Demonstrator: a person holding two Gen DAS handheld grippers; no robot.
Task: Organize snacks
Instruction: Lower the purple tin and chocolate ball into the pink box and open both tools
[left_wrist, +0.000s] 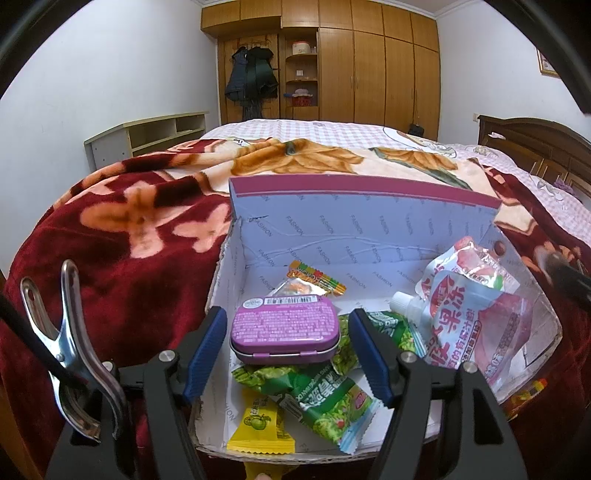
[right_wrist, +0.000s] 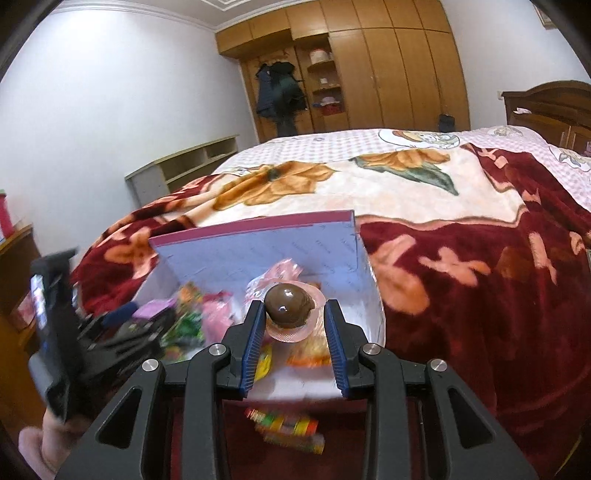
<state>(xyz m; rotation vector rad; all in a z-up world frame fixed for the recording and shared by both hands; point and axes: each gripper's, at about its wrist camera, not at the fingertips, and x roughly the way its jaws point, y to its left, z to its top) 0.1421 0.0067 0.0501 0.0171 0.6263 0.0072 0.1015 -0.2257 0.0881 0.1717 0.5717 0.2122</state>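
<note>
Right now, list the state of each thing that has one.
box: lid up, open
purple tin: shut, lying in box, between open left jaws
left gripper: open
right gripper: shut on brown egg pack
brown egg pack: sealed, held above box
jelly pouch: capped

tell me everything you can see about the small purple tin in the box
The small purple rectangular tin looks like metal, with rounded corners, a darker base and a closed lid whose seam shows along the front. Its top carries a pink label of fine white print and a barcode strip. It lies flat in the open cardboard box, resting on green snack packets, between the left gripper's blue pads, which stand apart from its sides.
</note>
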